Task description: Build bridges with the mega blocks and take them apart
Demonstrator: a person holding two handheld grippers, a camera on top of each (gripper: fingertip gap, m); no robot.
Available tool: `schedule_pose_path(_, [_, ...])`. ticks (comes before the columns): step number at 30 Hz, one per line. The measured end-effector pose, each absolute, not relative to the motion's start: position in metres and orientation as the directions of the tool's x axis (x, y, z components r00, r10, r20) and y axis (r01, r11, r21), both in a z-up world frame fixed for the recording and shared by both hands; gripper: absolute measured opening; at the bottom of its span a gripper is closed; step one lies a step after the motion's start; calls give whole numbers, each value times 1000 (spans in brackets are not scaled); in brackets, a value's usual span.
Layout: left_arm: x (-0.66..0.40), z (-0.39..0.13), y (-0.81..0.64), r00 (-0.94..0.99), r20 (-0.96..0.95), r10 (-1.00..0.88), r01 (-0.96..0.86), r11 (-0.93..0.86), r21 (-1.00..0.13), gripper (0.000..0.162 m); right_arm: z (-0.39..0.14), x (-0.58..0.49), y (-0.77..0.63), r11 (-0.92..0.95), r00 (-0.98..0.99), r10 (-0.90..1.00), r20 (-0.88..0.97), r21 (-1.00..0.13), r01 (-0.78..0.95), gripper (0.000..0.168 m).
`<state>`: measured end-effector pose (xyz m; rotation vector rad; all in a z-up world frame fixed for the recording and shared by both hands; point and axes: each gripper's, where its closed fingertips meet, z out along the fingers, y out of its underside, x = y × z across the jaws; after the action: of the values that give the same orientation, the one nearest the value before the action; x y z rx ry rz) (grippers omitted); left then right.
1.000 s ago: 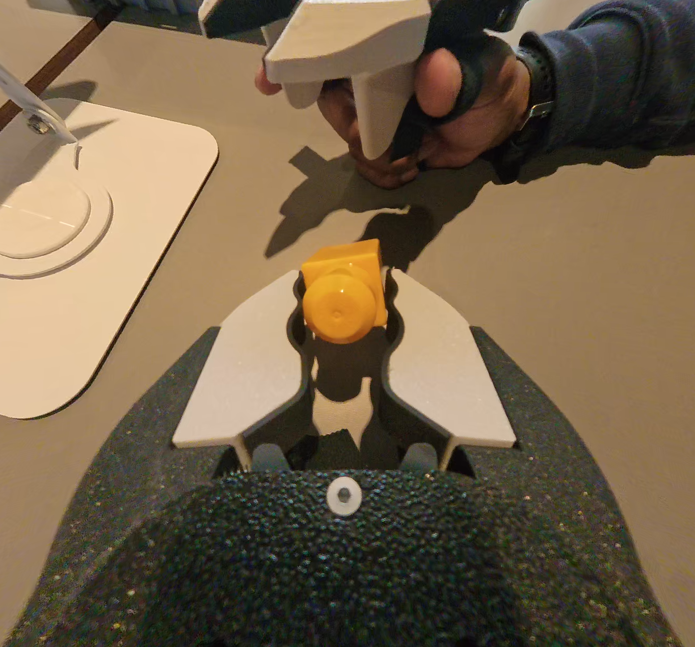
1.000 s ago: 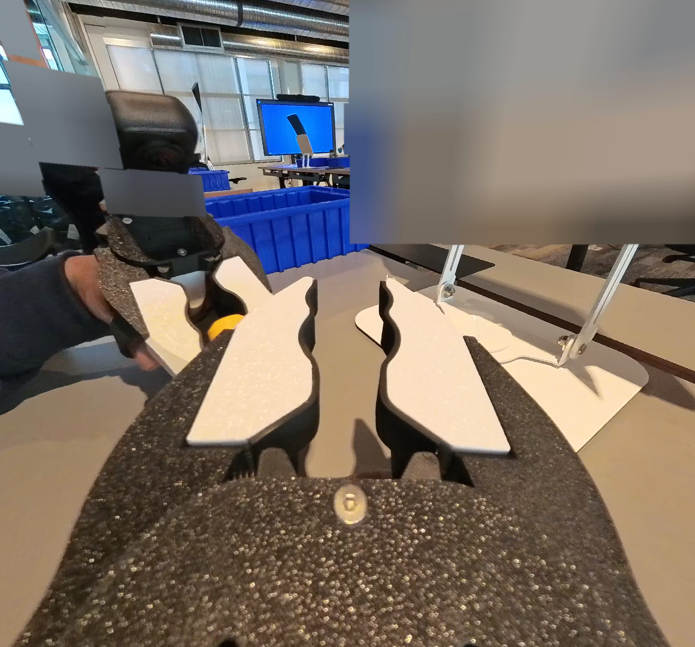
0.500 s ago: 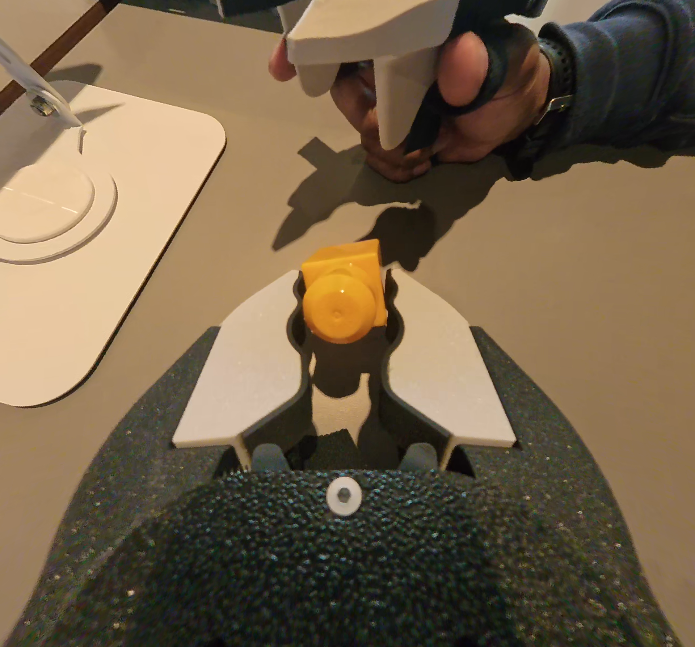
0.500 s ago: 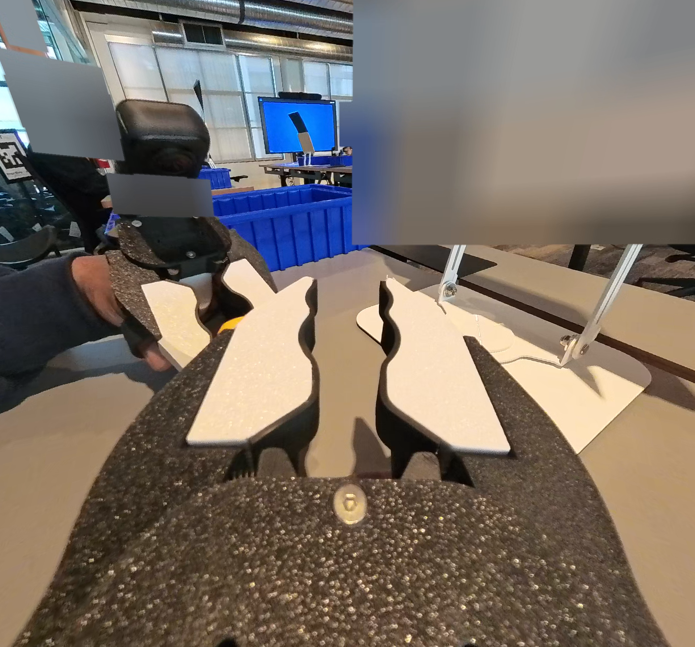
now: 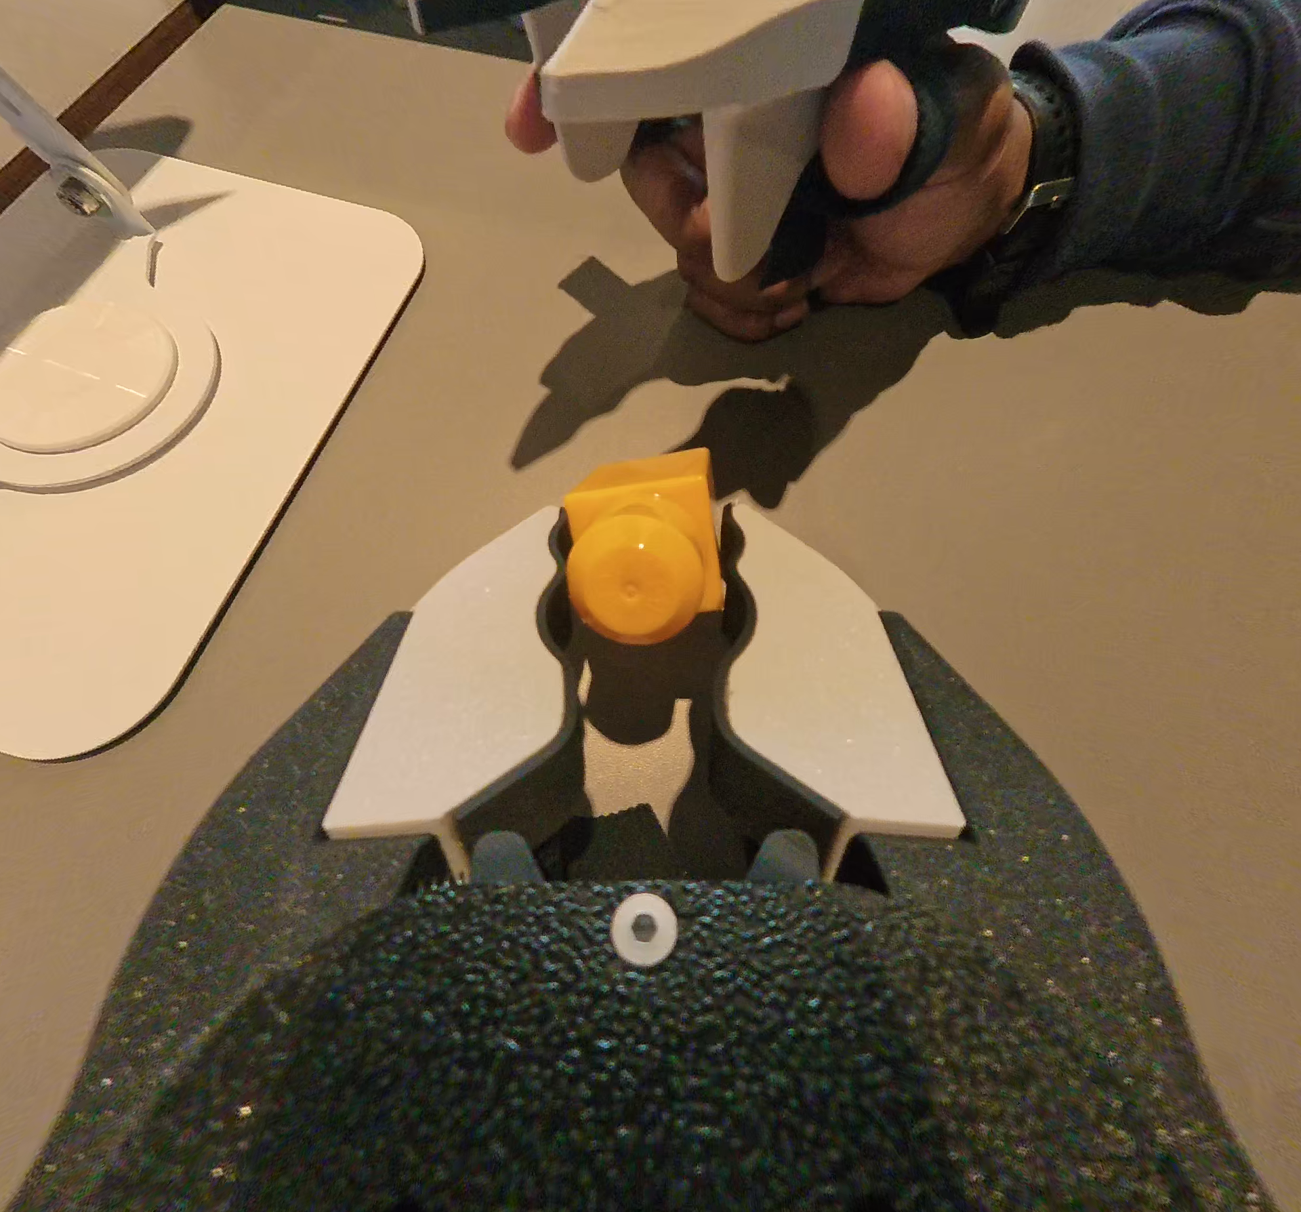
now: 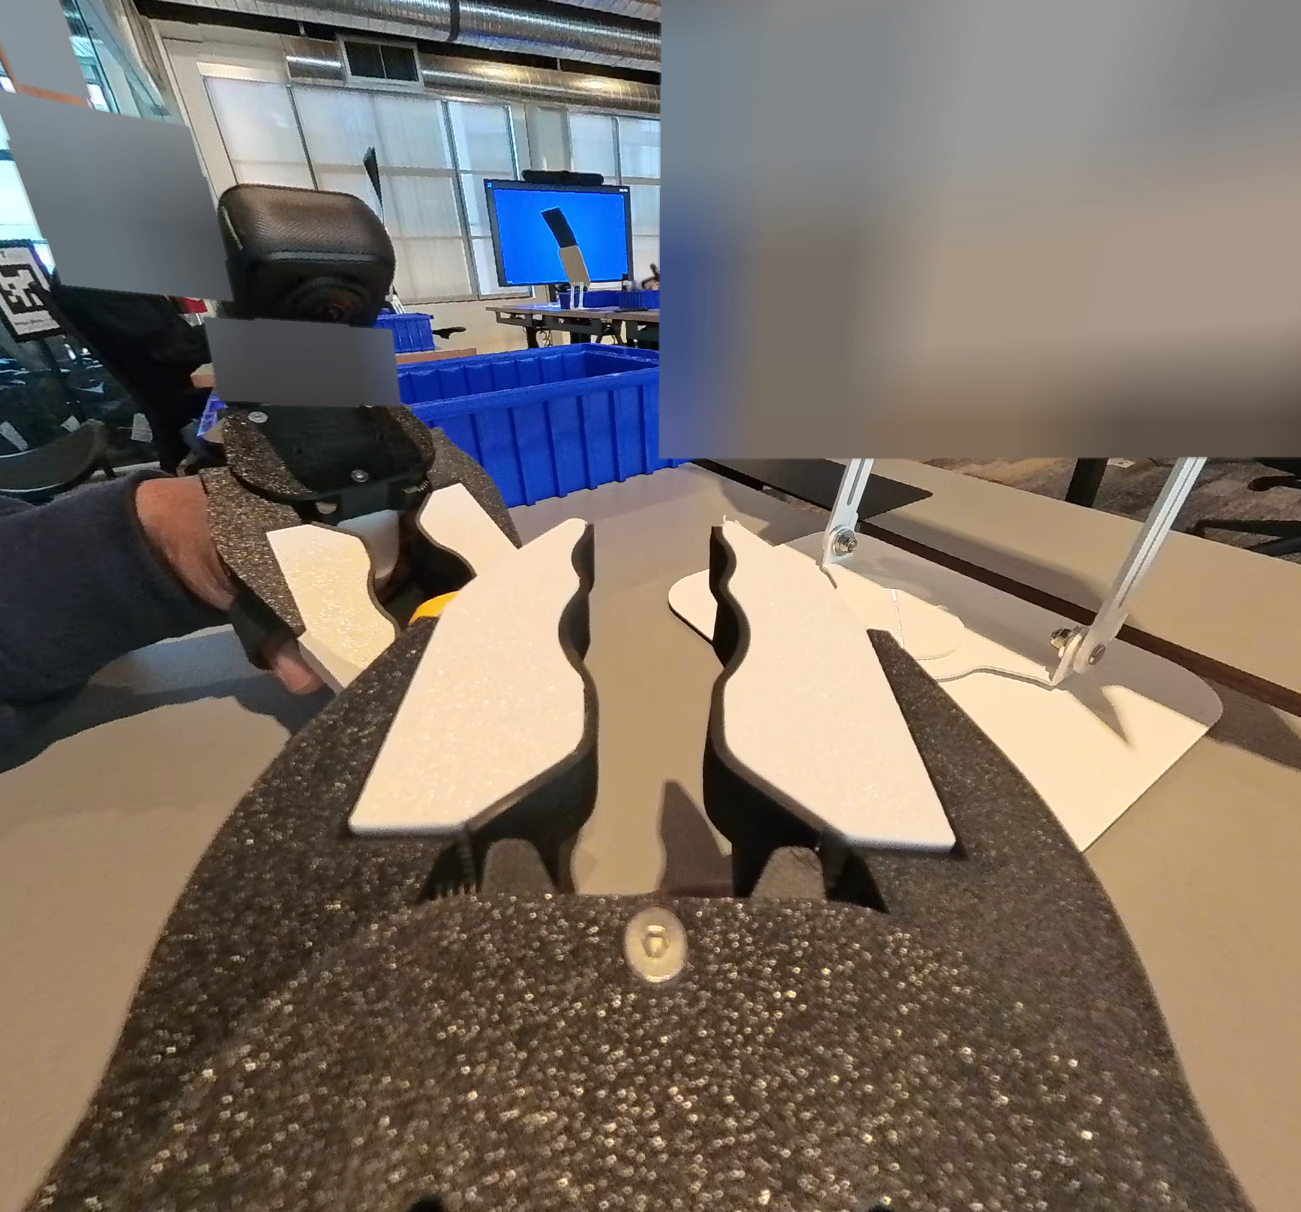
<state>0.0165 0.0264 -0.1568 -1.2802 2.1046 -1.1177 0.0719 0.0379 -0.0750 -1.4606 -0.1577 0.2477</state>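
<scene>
My left gripper (image 5: pixel 642 530) is shut on a small yellow one-stud block (image 5: pixel 644 562), held above the grey table with its stud facing the camera. In the right wrist view a sliver of that yellow block (image 6: pixel 431 606) shows between the left gripper's fingers (image 6: pixel 331 586) at the left. My right gripper (image 6: pixel 651 537) is open and empty, held level above the table. In the left wrist view the right gripper (image 5: pixel 704 16) hangs high at the far side, held by a hand (image 5: pixel 880 220) in a dark sleeve.
A white stand base (image 5: pixel 176 446) with a metal arm lies on the table at the left; it also shows at the right of the right wrist view (image 6: pixel 1056 734). Blue bins (image 6: pixel 549 417) and a screen (image 6: pixel 560 234) stand beyond the table. The left gripper's tips are roughly 10 cm from the right gripper's.
The right gripper has drifted slightly up and away in the left wrist view. The left gripper has shifted a little right in the right wrist view. Both grips are unchanged.
</scene>
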Motion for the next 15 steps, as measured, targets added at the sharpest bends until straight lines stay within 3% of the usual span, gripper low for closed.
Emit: schedule_pose_path(15, [16,-158,28,-473,45,-880,-536,247,-807,40,-75,72,38,90,964,263,-44,-993,-70,31])
